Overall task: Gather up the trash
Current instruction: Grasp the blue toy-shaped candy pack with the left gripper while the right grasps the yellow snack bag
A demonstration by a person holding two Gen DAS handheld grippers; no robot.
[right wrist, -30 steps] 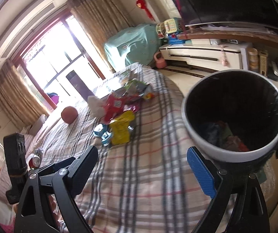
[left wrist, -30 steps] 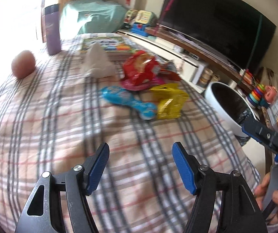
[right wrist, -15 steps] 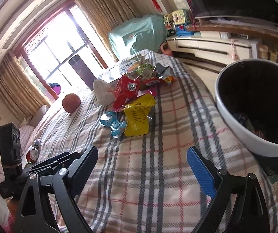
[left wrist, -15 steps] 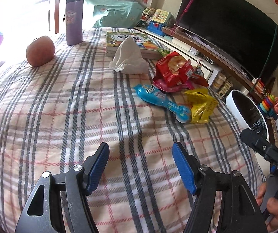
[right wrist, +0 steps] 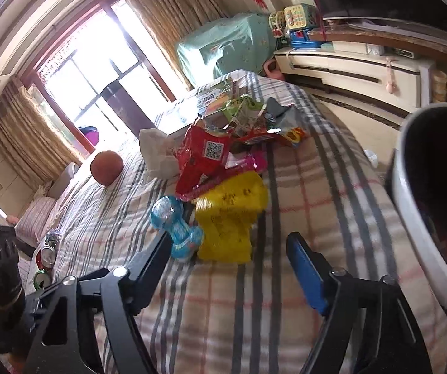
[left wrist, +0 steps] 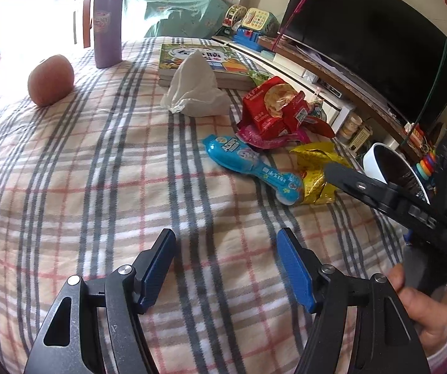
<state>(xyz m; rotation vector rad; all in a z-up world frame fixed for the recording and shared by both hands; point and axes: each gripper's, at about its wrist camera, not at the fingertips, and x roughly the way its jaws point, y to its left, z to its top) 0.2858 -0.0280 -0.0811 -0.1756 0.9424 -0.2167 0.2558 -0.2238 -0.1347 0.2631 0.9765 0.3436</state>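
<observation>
Plaid bedspread [left wrist: 98, 187], bin [right wrist: 426, 218] alongside

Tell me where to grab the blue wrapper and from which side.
Grip the blue wrapper at its narrow waist, coming from above with the right tongs, which look nearest. It lies flat on the plaid blanket, bulging at both ends, its near end touching the yellow bag.

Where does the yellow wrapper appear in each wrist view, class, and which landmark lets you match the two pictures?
Left wrist view: yellow wrapper at right of centre, beside the blue package.
Right wrist view: yellow wrapper at centre, just ahead of the open gripper.
Shared landmark: the apple.
</observation>
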